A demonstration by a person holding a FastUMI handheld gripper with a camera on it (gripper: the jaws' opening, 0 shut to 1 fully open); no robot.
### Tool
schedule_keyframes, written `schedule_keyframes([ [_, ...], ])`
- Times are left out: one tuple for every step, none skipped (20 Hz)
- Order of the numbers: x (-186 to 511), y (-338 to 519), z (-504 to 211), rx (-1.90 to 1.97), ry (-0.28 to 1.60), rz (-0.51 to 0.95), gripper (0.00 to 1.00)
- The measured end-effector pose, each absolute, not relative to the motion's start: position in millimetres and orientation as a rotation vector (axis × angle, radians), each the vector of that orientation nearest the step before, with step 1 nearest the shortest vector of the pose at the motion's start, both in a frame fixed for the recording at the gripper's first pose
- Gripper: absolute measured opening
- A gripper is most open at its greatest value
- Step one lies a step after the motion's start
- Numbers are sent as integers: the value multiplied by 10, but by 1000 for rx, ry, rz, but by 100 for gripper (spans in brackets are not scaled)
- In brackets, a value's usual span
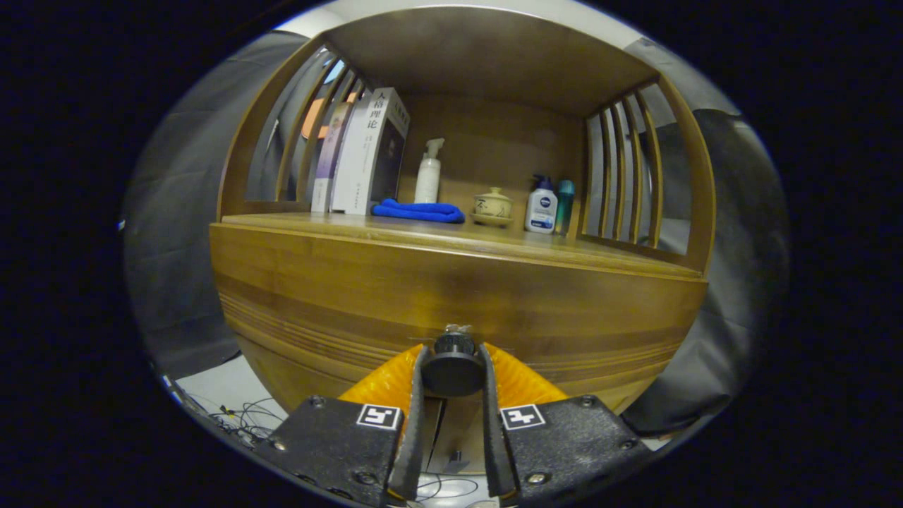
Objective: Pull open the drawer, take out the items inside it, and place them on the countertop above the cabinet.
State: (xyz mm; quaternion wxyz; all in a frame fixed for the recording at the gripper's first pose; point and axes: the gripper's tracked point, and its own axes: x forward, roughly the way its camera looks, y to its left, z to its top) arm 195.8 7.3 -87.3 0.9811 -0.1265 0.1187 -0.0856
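Between the fingers sits the knob (452, 367), a dark round pull mounted on the drawer (451, 296) front. The gripper (452, 368) is closed narrow, with both fingers pressed against the knob's sides. This grip is judged to serve the first step: a firm hold on the round knob lets a straight rearward pull slide the drawer out without slipping. The drawer appears closed, its front flush with the cabinet body, so its contents are hidden and cannot be counted.

Directly above the drawer lies the countertop (437, 233), the target surface for the items. It sits inside an open alcove with slatted side panels (624, 173), one panel on each side.

Items already on the countertop, counted:
- Books (367, 152): at least three, upright and leaning against the left panel.
- Pump bottle (428, 173): one, upright near the back wall.
- Blue cloth (420, 210): one, folded flat, just ahead of the pump bottle.
- Lidded cup (492, 206): one, on a saucer, near the middle.
- Lotion bottle (542, 206): one, upright.
- Teal bottle (564, 204): one, just beside the lotion bottle, next to the right panel.

All items stand toward the rear. The front strip of the countertop is bare, which is judged to leave room for the drawer's contents.

Cables (240, 416) lie on the floor below the cabinet.
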Motion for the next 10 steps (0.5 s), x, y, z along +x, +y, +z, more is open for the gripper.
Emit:
schedule_keyframes([
  [1952,68,-874,-260,246,-167,38],
  [1957,65,-859,-258,244,-161,37],
  [1952,69,-859,-251,238,-158,35],
  [1940,64,-860,-251,237,-161,35],
  [1939,68,-858,-247,232,-164,34],
  [1921,80,-853,-244,231,-165,34],
  [1894,83,-865,-244,232,-165,34],
  [1847,87,-864,-248,231,-162,34],
  [1774,84,-865,-252,228,-160,34],
  [1717,79,-867,-258,224,-158,34],
])
